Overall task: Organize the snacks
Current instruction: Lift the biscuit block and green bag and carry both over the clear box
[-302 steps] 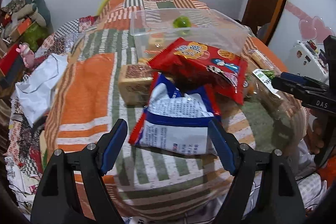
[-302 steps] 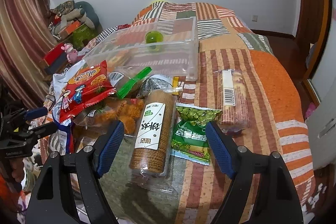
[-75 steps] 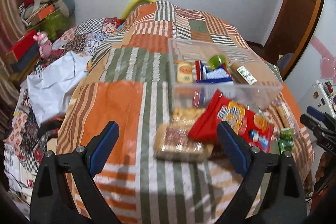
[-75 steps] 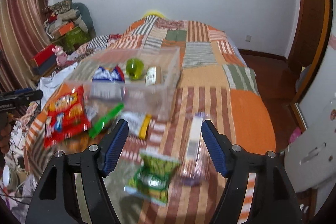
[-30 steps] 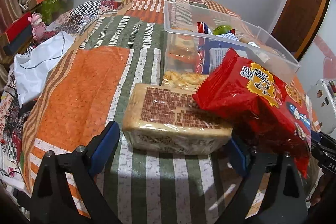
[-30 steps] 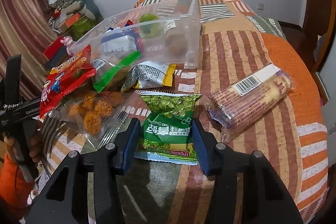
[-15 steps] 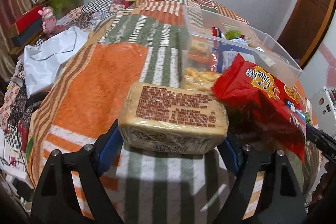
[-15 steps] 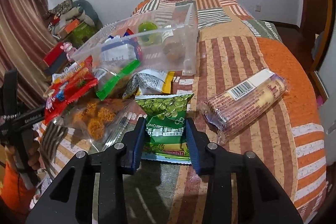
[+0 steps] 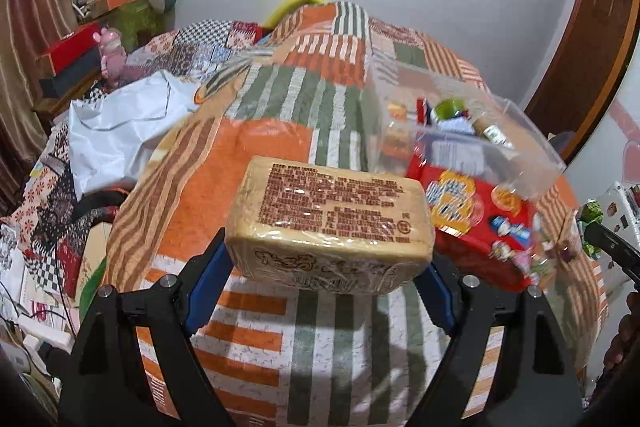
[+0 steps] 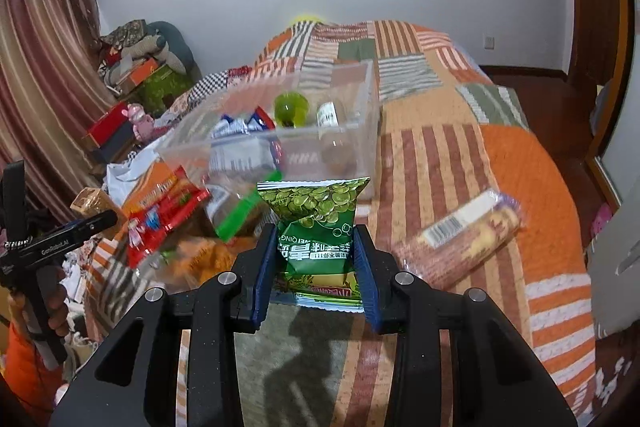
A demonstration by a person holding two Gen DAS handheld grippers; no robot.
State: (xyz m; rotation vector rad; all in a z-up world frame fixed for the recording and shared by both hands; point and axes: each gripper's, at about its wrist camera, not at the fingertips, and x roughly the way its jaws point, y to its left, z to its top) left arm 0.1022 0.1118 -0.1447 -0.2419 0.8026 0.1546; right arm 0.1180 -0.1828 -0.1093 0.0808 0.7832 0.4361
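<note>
Two grippers each carry a snack above the patchwork bed (image 9: 260, 147). On the left gripper (image 9: 320, 279), the blue-padded fingers (image 9: 208, 279) are clamped on the ends of a tan brick-shaped cake pack (image 9: 332, 223), held level with its printed brown text facing up, clear of the quilt. Just to its right lies a red snack bag (image 9: 484, 223), and beyond that stands the clear plastic bin (image 9: 536, 151), which already holds a blue-and-white packet, a green cup and a brown roll. The right gripper (image 10: 316, 263) has its fingers (image 10: 266, 263) squeezed on the sides of a green pea packet (image 10: 316, 223), held upright with its top flaring above the pads, in front of the bin's near wall (image 10: 320, 155). To the right a long cracker sleeve (image 10: 460, 239) with a barcode rests on the orange stripes of the bed, blurred. To the left lie the red bag (image 10: 164, 215), a green-edged wrapper and a pack of orange snacks.
</note>
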